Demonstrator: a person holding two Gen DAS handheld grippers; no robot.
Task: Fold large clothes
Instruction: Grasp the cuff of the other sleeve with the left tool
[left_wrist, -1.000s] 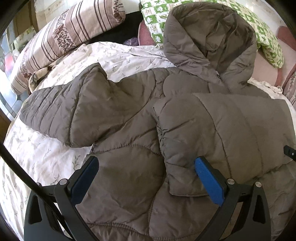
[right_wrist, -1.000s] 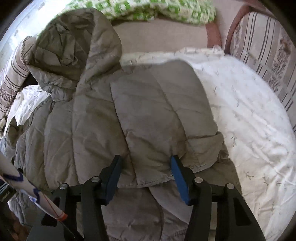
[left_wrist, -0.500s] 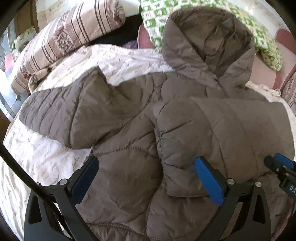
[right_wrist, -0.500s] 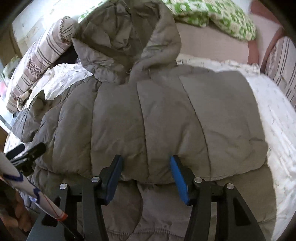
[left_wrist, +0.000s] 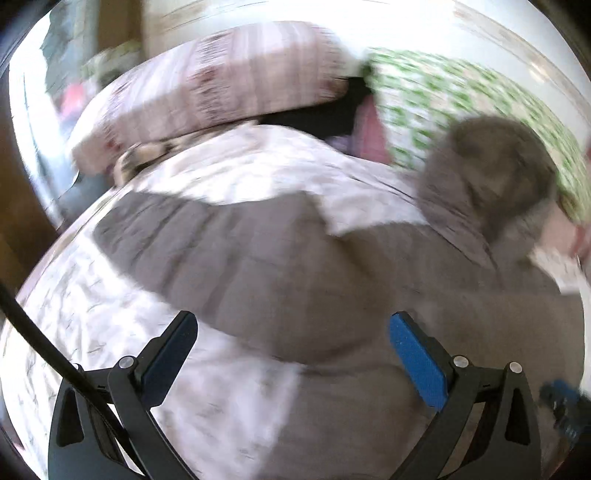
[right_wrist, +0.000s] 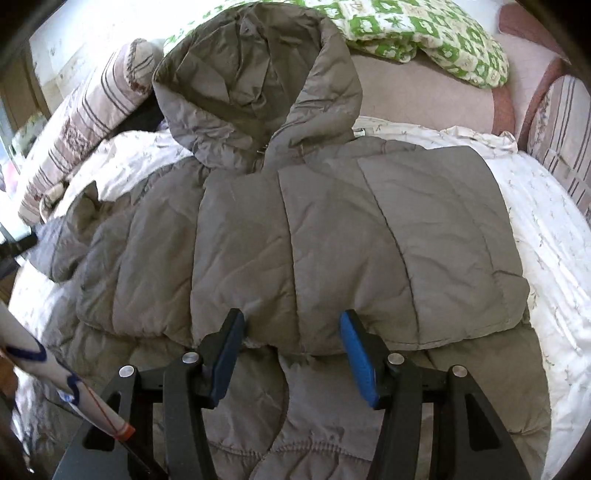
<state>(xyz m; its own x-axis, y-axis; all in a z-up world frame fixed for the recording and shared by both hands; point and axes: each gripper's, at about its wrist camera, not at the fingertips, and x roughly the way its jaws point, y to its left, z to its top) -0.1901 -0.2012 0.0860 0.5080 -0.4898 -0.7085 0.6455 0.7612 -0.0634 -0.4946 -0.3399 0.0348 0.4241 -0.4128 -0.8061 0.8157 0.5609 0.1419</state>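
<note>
A grey-brown hooded puffer jacket (right_wrist: 303, 236) lies face up on the bed, hood (right_wrist: 258, 81) toward the pillows. Its right sleeve (right_wrist: 424, 236) is folded across the chest. Its left sleeve (left_wrist: 207, 251) still sticks out to the side. My right gripper (right_wrist: 291, 347) is open and empty, just above the folded sleeve's lower edge. My left gripper (left_wrist: 291, 354) is open and empty, hovering over the jacket (left_wrist: 369, 295) near the outstretched sleeve. The left wrist view is motion-blurred.
A white floral bedsheet (right_wrist: 546, 258) covers the bed. A striped pillow (right_wrist: 85, 122) lies at the back left, a green patterned one (right_wrist: 424, 33) at the back, another striped cushion (right_wrist: 561, 125) at the right. A black cable (left_wrist: 37, 343) crosses the left wrist view.
My left gripper has swung quickly left toward the outstretched sleeve, blurring its view. My right gripper has shifted so the jacket is centred. Both stay open.
</note>
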